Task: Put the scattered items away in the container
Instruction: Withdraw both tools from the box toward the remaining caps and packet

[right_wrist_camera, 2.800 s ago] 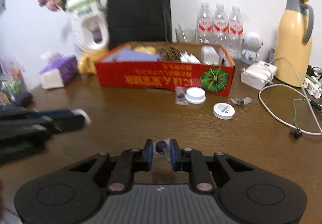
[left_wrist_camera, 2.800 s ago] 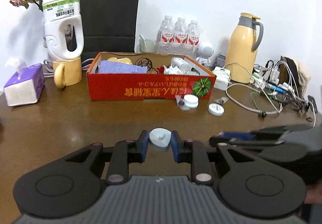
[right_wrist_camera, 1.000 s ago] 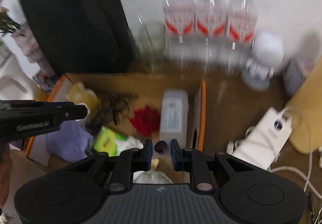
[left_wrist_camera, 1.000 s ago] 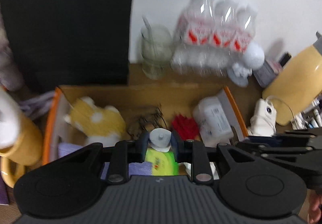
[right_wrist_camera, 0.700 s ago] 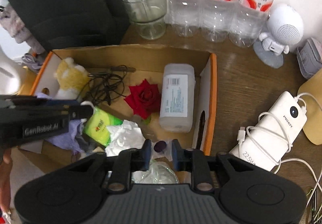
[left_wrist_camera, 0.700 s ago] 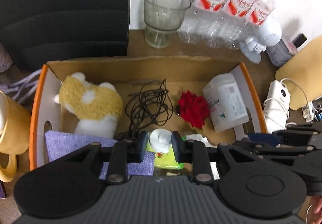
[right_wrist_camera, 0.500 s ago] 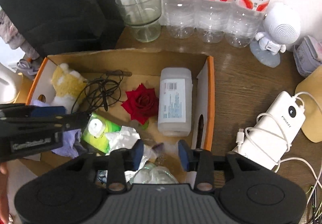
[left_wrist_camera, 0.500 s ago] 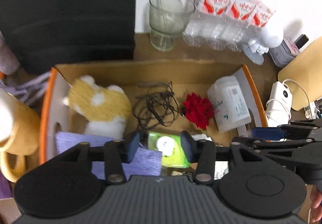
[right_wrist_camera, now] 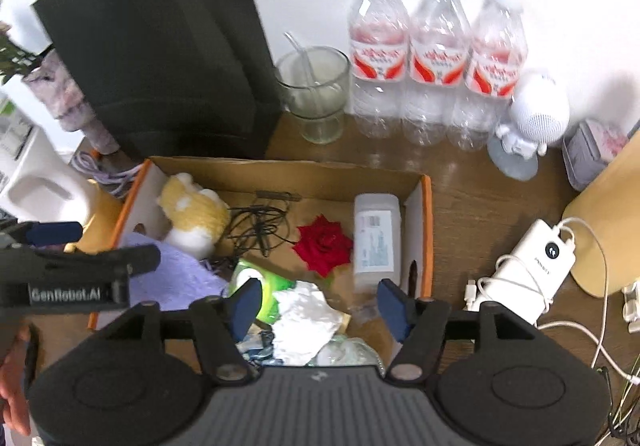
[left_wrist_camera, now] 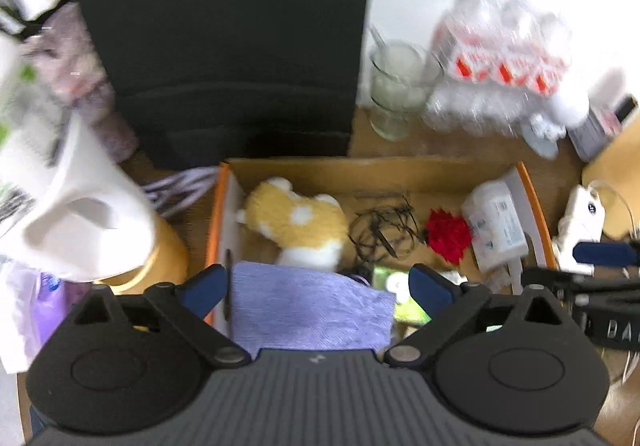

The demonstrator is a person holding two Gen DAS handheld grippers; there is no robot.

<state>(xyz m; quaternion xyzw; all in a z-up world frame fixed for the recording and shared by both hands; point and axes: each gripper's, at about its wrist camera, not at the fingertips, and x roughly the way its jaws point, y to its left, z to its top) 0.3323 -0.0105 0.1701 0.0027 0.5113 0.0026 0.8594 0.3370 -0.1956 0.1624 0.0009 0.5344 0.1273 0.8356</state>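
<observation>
Above the cardboard box (right_wrist_camera: 427,213), contents left to right: at nine o'clock a purple cloth (left_wrist_camera: 308,310), soft and limp, best pinched at a bunched fold; a plush toy (right_wrist_camera: 196,219), light and squashy; toward centre a white cap (left_wrist_camera: 396,283) on a green packet (right_wrist_camera: 270,284), small, stiff, likely slippery, best taken across the rim; at three o'clock a white bottle (right_wrist_camera: 376,238), rigid. Left gripper (left_wrist_camera: 316,288): jaws opening, wide apart, nothing between. Right gripper (right_wrist_camera: 320,304): jaws opening, empty, over crumpled paper (right_wrist_camera: 306,320).

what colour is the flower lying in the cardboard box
Red; the flower shows best in the right wrist view.
</observation>
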